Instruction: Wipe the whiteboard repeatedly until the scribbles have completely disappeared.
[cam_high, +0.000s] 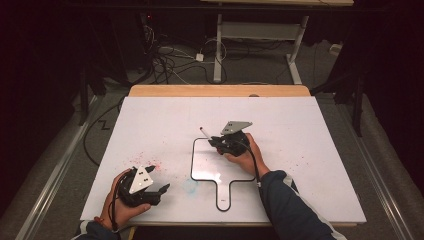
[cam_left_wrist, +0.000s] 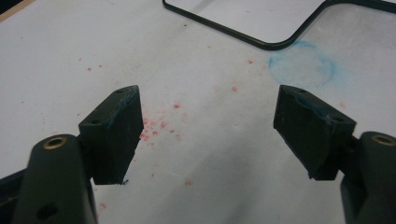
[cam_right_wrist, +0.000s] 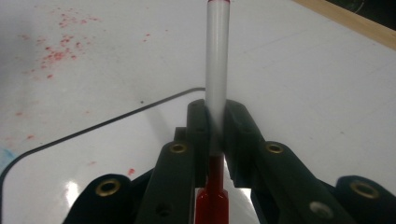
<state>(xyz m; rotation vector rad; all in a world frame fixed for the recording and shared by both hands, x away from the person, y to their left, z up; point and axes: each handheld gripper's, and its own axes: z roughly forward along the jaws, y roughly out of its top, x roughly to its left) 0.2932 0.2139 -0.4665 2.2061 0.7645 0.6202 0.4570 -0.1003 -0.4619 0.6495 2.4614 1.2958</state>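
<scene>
A small whiteboard (cam_high: 210, 160) with a black rim and a handle lies on the white table, mid-front. My right gripper (cam_high: 220, 141) hovers over its upper part, shut on a marker (cam_high: 205, 133) with a pale barrel (cam_right_wrist: 217, 60) and a red end (cam_right_wrist: 214, 196); the barrel points away to the upper left. My left gripper (cam_high: 159, 189) rests at the front left of the table, jaws wide open with nothing between them. In the left gripper view its pads (cam_left_wrist: 116, 130) frame bare table with red specks, and the whiteboard's rim (cam_left_wrist: 261, 43) runs ahead.
Red marker specks (cam_high: 145, 160) and a faint blue ring smudge (cam_left_wrist: 303, 65) stain the white table top (cam_high: 300, 130). A wooden edge (cam_high: 220, 90) runs along the far side. Cables and a desk frame (cam_high: 220, 45) lie on the floor beyond.
</scene>
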